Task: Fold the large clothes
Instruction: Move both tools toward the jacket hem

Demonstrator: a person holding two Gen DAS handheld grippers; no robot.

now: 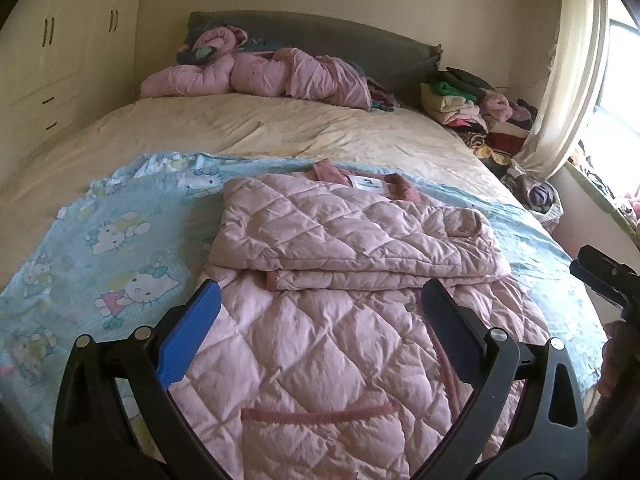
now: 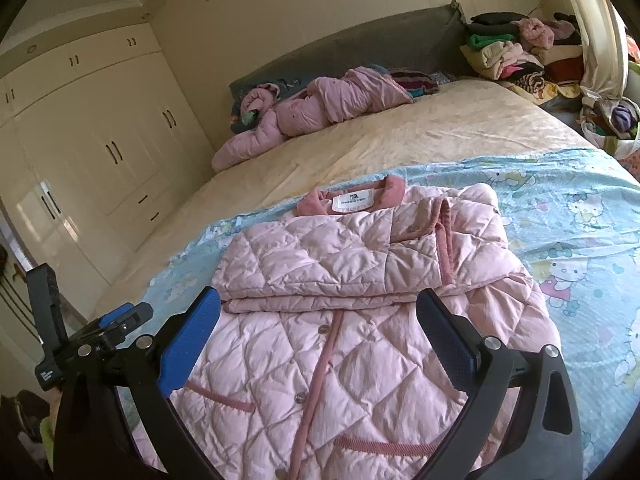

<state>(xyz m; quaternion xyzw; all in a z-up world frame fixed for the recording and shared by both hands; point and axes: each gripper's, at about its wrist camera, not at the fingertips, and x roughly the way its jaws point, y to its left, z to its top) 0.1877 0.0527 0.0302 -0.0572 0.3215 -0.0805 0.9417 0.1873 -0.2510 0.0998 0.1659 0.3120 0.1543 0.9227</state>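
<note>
Left of the left gripper (image 1: 320, 300) lies a blue cartoon-print sheet (image 1: 120, 240), spread over the near end of the bed (image 1: 248, 128). Its blue-padded jaws stand wide apart and hold nothing, poised just above the pink quilted jacket (image 1: 320, 344), which lies flat on the sheet directly ahead and beneath them. The jacket's sleeves are folded across its chest into a thick band (image 1: 344, 232) just beyond the fingertips, with the collar and white label at the far end. To its right, at the frame's edge, part of the right gripper shows. In the right wrist view the left gripper (image 2: 120, 320) appears low on the left, beside the wardrobe (image 2: 100, 152). The right gripper (image 2: 320, 304) is likewise spread wide and empty, just over the jacket's (image 2: 320, 380) buttoned front, the folded band (image 2: 340, 256) just past its tips. Far ahead, a crumpled pink coat (image 2: 312, 108) rests by the headboard; right of it, clothes (image 2: 512, 56) are piled beside the bed.
</note>
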